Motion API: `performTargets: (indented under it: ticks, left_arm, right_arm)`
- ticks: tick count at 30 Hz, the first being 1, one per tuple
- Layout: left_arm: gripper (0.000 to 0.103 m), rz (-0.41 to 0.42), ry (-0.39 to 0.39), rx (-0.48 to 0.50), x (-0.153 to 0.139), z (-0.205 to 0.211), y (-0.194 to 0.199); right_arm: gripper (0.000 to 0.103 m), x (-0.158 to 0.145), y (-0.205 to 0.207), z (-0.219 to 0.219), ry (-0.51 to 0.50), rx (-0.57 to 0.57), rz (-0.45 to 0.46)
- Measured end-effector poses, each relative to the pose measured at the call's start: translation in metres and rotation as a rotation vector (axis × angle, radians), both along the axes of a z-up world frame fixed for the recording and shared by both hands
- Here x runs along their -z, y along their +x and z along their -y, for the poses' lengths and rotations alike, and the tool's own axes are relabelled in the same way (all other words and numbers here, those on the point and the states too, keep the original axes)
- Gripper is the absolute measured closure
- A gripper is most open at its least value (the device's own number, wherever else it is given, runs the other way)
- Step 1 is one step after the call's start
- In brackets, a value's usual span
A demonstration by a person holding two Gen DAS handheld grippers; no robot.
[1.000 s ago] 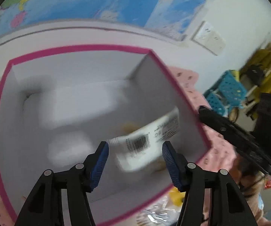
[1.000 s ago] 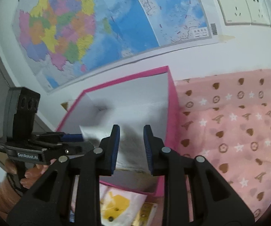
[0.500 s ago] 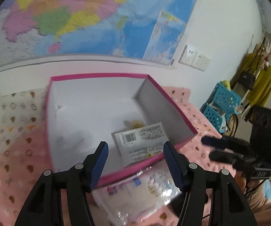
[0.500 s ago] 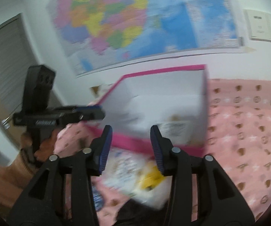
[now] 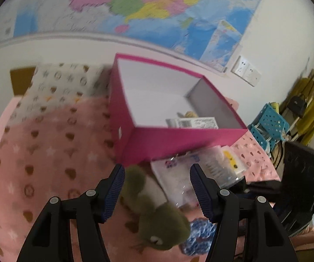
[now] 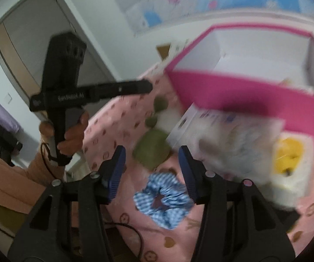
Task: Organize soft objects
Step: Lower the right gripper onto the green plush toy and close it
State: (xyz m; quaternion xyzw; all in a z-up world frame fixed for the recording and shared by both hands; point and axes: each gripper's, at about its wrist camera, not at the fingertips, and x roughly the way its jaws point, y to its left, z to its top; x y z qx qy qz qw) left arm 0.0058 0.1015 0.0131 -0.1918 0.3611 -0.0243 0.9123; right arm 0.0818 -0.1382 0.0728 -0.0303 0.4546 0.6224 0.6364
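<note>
A pink box (image 5: 178, 142) stands on the pink blanket and holds a white barcoded packet (image 5: 191, 122). In front of it lie a green plush toy (image 5: 157, 214), a clear plastic packet (image 5: 178, 176), a yellow-printed packet (image 5: 229, 161) and a blue checked scrunchie (image 5: 198, 229). My left gripper (image 5: 157, 181) hangs open above the plush, not touching it. My right gripper (image 6: 152, 159) has its jaws opening, with nothing gripped; the scrunchie (image 6: 163, 198) lies on the blanket below them, the plush (image 6: 152, 148) just beyond. The pink box (image 6: 233, 96) is blurred at upper right.
A hand (image 6: 71, 135) holds the left gripper (image 6: 146, 87) at the left of the right wrist view. The blanket (image 5: 47, 152) spreads left of the box. Blue baskets (image 5: 270, 122) and a door (image 6: 26, 43) stand off the bed. Maps cover the wall.
Both grippers have drawn back from inside the box, leaving the barcoded packet in it. The right jaws have widened. The plush, packets and scrunchie in front of the box have come into view.
</note>
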Motion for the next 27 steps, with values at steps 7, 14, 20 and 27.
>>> performTargets:
  ticks: [7,14,20,27]
  left_arm:
    - [0.040,-0.026,-0.027,-0.031,0.019,-0.006,-0.011]
    - [0.040,-0.031,-0.035,-0.025,0.025,-0.011,-0.013]
    - [0.040,-0.044,-0.031,-0.017,0.030,-0.013,-0.012]
    - [0.040,-0.043,-0.049,0.022,0.033,-0.012,-0.019]
  right_arm:
    - [0.045,0.033,-0.024,-0.038,-0.090,-0.029,-0.037]
    - [0.054,0.050,-0.029,-0.057,-0.112,0.015,-0.030]
    - [0.059,0.045,-0.028,-0.048,-0.064,-0.026,-0.049]
    - [0.059,0.030,-0.030,-0.031,0.018,-0.112,-0.078]
